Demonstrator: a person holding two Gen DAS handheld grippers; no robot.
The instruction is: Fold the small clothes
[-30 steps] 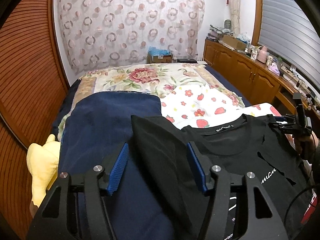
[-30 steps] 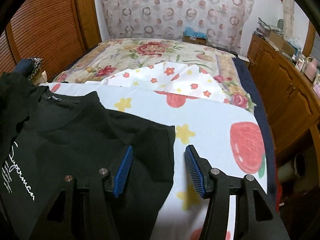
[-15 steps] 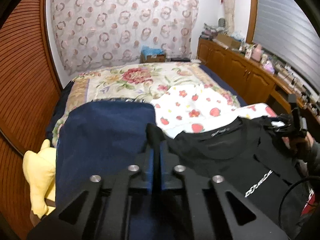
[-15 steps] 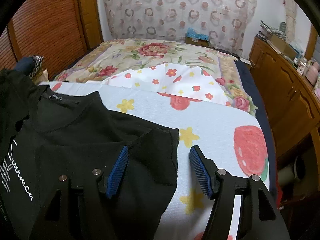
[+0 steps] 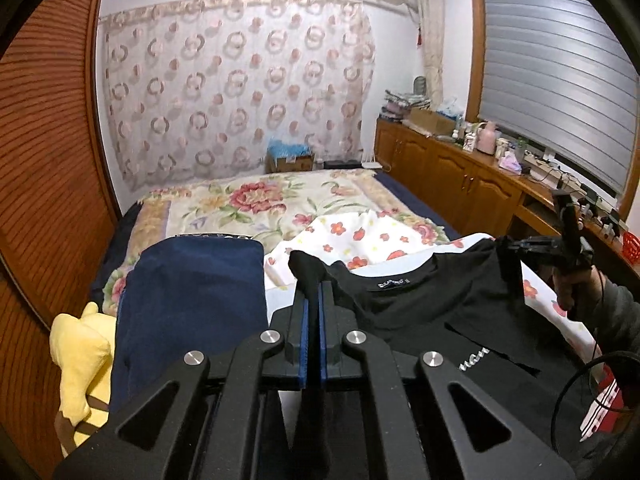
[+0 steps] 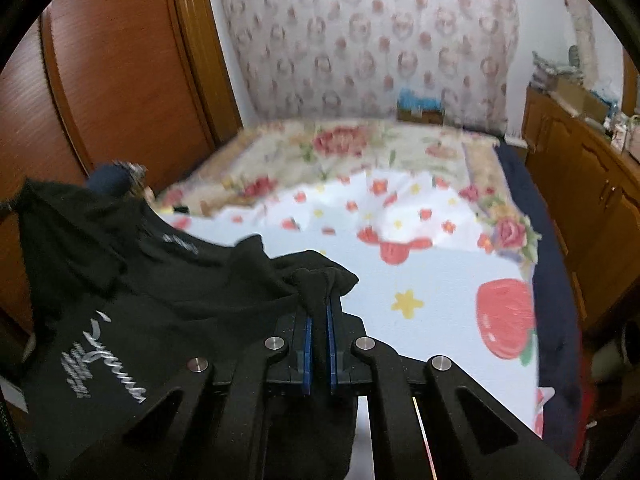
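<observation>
The bed [image 5: 280,200] is carrying a strawberry-print sheet [image 6: 440,280], with a black T-shirt [image 5: 420,304] lying over it beside a navy garment [image 5: 188,288]. The left hand-held gripper [image 5: 312,300] is clamping one shoulder of the shirt; the right hand-held gripper [image 6: 318,300] is pinching the other sleeve.

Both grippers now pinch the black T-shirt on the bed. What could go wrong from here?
1. The left gripper and right gripper each pinch only a small bunch of the black T-shirt, so the fabric may slip out when lifted.
2. The bunched cloth may make a crooked fold.
3. The navy folded garment lies close beside the shirt; a swinging sleeve might drag over it.
</observation>
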